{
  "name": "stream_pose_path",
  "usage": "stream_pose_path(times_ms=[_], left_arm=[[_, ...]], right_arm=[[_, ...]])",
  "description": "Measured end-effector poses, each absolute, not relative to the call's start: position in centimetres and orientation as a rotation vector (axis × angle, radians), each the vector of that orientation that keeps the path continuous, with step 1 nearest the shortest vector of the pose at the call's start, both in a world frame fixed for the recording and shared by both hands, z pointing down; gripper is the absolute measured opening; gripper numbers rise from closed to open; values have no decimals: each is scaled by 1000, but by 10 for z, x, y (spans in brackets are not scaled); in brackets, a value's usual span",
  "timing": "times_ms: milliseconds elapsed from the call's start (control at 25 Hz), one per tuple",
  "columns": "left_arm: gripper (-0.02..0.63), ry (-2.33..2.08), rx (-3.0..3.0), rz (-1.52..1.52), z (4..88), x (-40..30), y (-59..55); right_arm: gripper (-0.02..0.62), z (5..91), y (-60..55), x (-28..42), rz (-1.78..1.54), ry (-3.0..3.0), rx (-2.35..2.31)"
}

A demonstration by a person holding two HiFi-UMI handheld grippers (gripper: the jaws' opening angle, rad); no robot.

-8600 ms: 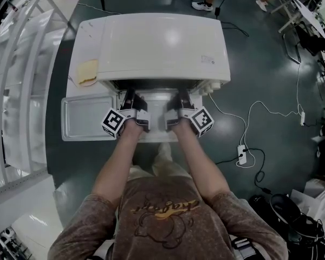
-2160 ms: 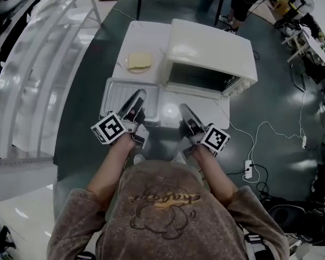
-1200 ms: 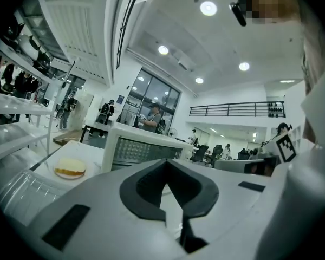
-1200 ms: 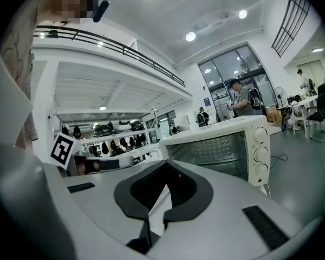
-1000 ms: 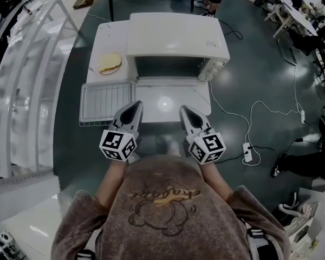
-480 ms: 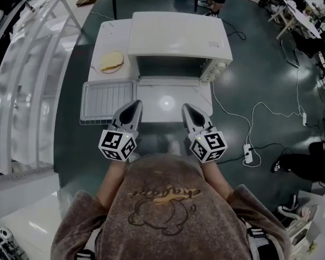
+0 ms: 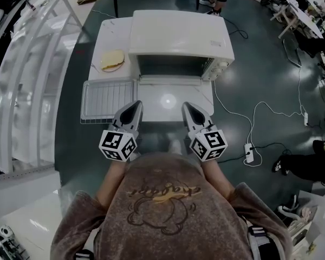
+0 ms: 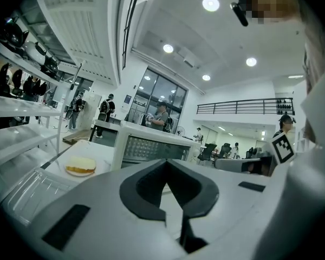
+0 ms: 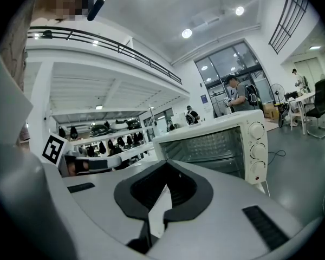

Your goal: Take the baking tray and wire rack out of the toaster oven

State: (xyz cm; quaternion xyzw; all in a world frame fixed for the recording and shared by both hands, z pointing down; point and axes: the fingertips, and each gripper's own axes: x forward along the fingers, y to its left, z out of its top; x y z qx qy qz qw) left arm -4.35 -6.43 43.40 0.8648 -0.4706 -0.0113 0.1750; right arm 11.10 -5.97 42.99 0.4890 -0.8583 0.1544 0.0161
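left gripper (image 7: 135,105): its fingers are together, tips meeting, with nothing between them in the left gripper view (image 8: 166,164). right gripper (image 7: 186,106): its fingers are pressed together in the same way and are also empty in the right gripper view (image 9: 165,168).

both grippers point forward and nearly level, side by side and apart, each marker cube at the near end by the person's chest. the hands sit behind the cubes and mostly cannot be seen.

between the two sets of fingertips and just ahead of them lies the open door (image 7: 173,98) of the toaster oven (image 7: 179,34), folded down flat. the oven body stands beyond the door. whether either tip touches the door's near edge cannot be told.

the wire rack (image 7: 107,96) lies on the baking tray (image 7: 85,86) on the table (image 7: 109,34), just ahead of the left fingers and to their outer side, beside the door. farther ahead on that side is a slice of bread (image 7: 112,59) on a plate.

the oven cavity is dark from above. the left gripper's body cuts off the near part of the rack in its own view.
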Motion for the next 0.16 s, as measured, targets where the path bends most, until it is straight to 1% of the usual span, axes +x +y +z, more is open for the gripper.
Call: stream_pose_path(times_ms=[160], left_arm=[[2, -1330, 2438, -28, 437, -41, -65]], right_arm=[[-2, 431, -62, 113, 485, -2665, 1519]])
